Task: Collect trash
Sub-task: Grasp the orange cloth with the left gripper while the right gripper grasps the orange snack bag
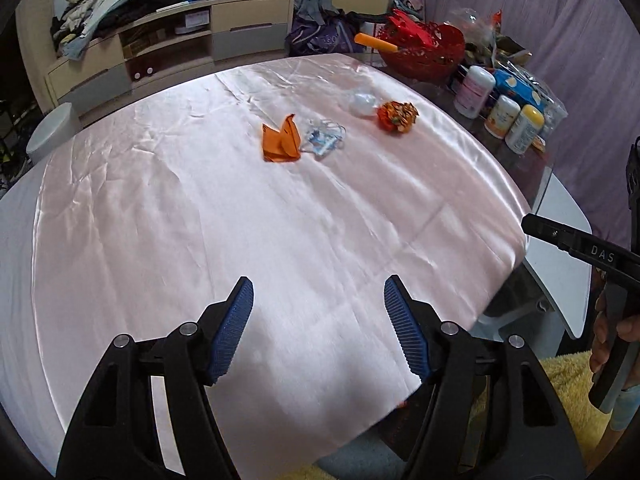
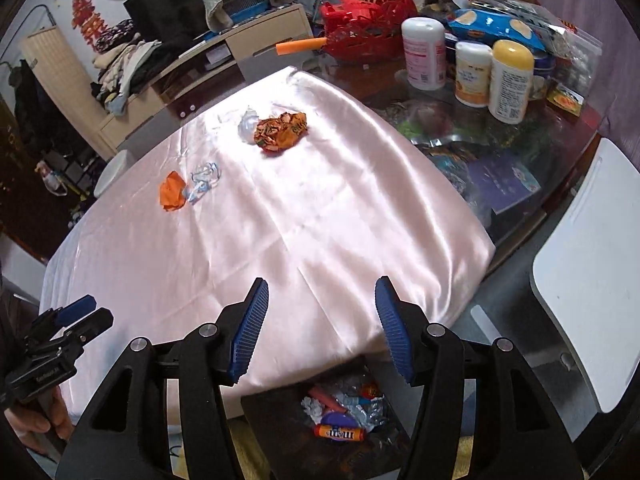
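Trash lies on the far part of a pink satin cloth (image 1: 200, 220): an orange paper scrap (image 1: 280, 141) (image 2: 173, 191), a clear blue-printed wrapper (image 1: 323, 138) (image 2: 203, 181), a crumpled clear plastic ball (image 1: 362, 104) (image 2: 249, 125) and a crumpled orange patterned wrapper (image 1: 397, 115) (image 2: 282, 129). My left gripper (image 1: 319, 287) is open and empty above the cloth's near part. My right gripper (image 2: 321, 286) is open and empty above the cloth's near right edge. A dark bin (image 2: 344, 412) with several wrappers in it sits below that edge.
Bottles (image 2: 510, 80), snack bags and a red basket (image 2: 360, 32) crowd the glass table to the right of the cloth. A white chair (image 2: 592, 308) stands at the right. A cabinet (image 1: 168, 48) with piled clothes is behind.
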### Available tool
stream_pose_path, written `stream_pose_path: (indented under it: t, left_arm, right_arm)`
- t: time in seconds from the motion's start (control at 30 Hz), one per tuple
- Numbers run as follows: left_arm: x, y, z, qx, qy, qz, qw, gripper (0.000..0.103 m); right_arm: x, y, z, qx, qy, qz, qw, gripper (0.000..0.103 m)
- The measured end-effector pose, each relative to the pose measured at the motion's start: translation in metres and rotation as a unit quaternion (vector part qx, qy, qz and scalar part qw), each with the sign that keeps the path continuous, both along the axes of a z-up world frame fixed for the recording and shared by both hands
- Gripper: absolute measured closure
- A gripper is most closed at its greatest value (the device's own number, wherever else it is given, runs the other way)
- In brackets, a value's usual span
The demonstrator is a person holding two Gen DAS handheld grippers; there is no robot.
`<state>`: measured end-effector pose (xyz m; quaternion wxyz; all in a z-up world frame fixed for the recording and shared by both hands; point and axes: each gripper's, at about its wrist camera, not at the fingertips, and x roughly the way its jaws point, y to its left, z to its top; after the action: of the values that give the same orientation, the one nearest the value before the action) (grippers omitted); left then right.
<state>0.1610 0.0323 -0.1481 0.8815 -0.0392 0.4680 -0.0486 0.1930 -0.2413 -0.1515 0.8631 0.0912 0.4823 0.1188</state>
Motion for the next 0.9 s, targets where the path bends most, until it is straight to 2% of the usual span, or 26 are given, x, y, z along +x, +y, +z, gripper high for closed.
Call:
stream_pose_path:
  t: [0.13,0.37,0.47,0.9]
  left_arm:
    - [0.034,0.011,0.003,-0.001,-0.002,0.007,1.0,0.039]
    - [0.09,0.027,-0.004,-0.004,0.001,0.023,0.9997,0.039]
    - [0.111,0.028,-0.01,-0.002,0.004,0.022,0.9997,0.039]
    - [0.177,0.029,-0.036,-0.001,0.023,0.024,0.9994,0.041]
  right_arm:
    - [0.033,0.017,0.0,0.006,-0.002,0.016,1.0,0.032]
    - [0.089,0.042,-0.008,0.009,0.002,0.028,1.0,0.031]
    - [0.111,0.049,-0.014,0.009,0.004,0.028,1.0,0.024]
    - [0.179,0.081,-0.031,-0.012,0.002,0.043,0.999,0.023]
